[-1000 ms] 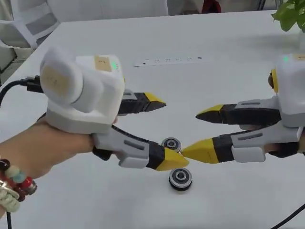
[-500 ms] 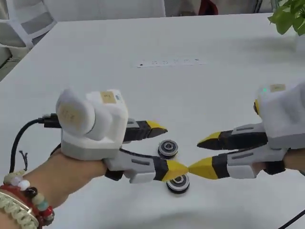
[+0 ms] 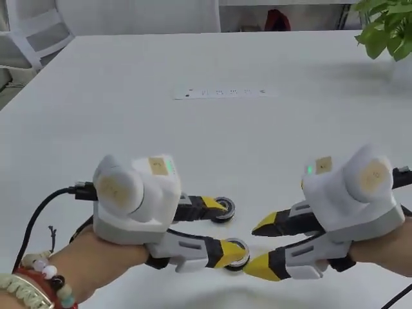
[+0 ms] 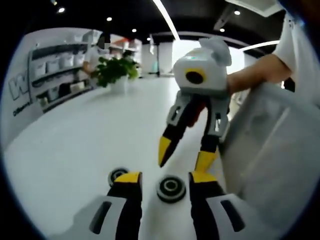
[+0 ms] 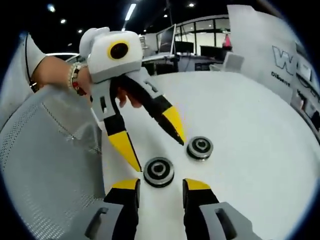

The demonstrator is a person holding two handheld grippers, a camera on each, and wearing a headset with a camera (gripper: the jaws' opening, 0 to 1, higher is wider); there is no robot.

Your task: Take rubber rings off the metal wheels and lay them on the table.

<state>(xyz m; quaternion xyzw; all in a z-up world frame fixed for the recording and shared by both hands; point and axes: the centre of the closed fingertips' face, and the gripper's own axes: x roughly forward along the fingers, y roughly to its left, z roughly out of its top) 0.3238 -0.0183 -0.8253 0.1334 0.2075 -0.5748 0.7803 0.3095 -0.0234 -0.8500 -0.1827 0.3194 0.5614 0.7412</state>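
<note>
Task barely begun. Two metal wheels lay flat and close together on the white worktop (image 3: pixel 129 116): near wheel (image 5: pixel 159 171), far wheel (image 5: pixel 200 148). Each carried a dark outer band, taken to be its rubber ring, so both rings looked to be still on. No loose ring lay on the worktop.

Left gripper (image 4: pixel 164 176): fingers wide apart, straddling the near wheel, gripping nothing. Right gripper (image 5: pixel 161 183) faced it, fingers likewise parted and empty, tips just short of the same wheel.

Left to do: both rings.

Surface smooth, matt, with a thin pale strip (image 3: pixel 219 93) far back. Plant (image 3: pixel 385 29) at the far right; white chair (image 3: pixel 38 35) beyond the far left. Open office, ceiling lights.
</note>
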